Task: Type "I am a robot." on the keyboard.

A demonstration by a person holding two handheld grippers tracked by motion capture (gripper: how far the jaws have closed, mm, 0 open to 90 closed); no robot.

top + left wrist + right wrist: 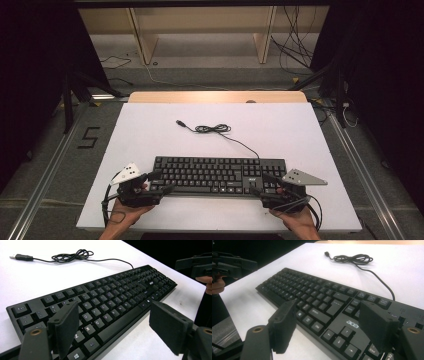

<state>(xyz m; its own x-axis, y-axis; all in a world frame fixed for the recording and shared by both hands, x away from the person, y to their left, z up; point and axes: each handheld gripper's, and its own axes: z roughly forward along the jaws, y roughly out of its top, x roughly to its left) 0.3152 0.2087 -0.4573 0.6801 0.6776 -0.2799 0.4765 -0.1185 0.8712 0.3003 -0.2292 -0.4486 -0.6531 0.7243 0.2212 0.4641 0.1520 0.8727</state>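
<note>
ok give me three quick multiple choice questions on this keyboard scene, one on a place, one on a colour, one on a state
1. Where does the coiled cable lie?
A. beyond the keyboard, on the white table top
B. on the keys
C. on the floor

2. What colour is the keyboard?
A. white
B. black
C. grey

3. How do the fingers of the left gripper and the right gripper stand?
A. both shut on the keyboard
B. one shut on the cable
C. both open, holding nothing

Answers: 1 A, the cable rests on the table top past the far edge of the keyboard. 2 B, case and keys are black. 3 C, each gripper view shows a wide gap with nothing clamped.
</note>
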